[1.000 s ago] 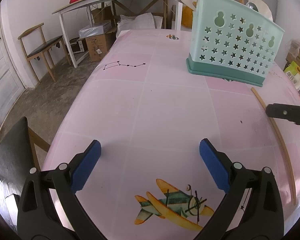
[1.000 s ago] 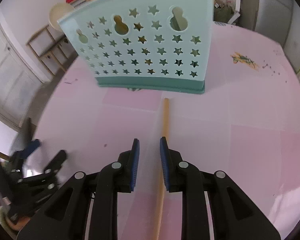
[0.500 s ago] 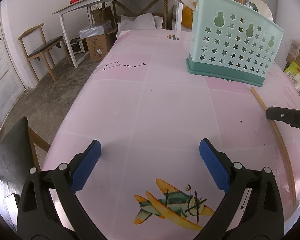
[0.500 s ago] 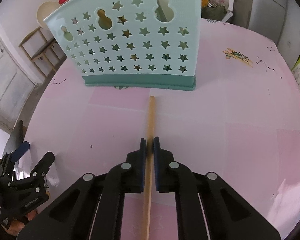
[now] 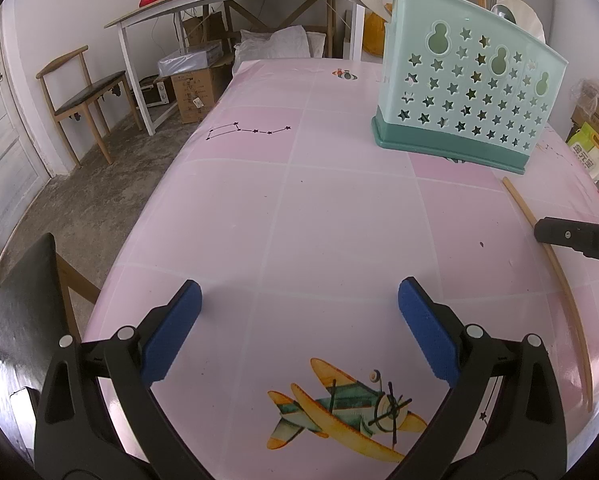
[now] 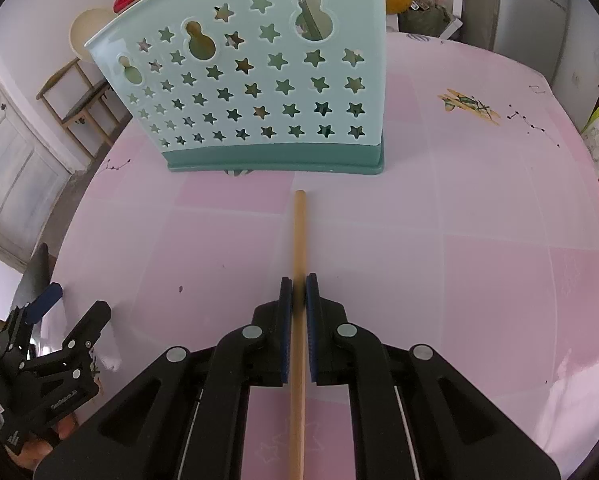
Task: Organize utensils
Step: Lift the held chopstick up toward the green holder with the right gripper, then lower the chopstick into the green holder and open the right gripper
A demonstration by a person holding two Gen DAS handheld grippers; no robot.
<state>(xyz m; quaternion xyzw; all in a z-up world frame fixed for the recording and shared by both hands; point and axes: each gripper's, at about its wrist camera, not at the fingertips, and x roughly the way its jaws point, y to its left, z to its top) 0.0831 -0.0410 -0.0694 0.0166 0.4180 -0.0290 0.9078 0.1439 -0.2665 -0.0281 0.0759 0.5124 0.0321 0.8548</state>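
Note:
A long wooden stick (image 6: 299,240) lies on the pink table, its far end just short of the mint-green utensil holder (image 6: 251,92) with star holes. My right gripper (image 6: 298,292) is shut on this stick, the blue pads pressing both its sides. Several wooden utensils stand in the holder. From the left wrist view the same stick (image 5: 559,276) runs down the right side, with the right gripper's black finger (image 5: 575,236) over it and the holder (image 5: 463,100) at the back right. My left gripper (image 5: 299,316) stands wide open above the table with nothing between its pads.
The pink tablecloth (image 5: 299,200) carries a printed aeroplane (image 5: 347,404) near the left gripper. Beyond the table's far edge stand a white desk (image 5: 235,4), cardboard boxes (image 5: 195,88) and a wooden chair (image 5: 83,92). A dark chair back (image 5: 23,304) sits at the table's left edge.
The right gripper has closed its jaws onto the wooden stick and centred over it, and the holder looks nearer. The left gripper has stayed still and open.

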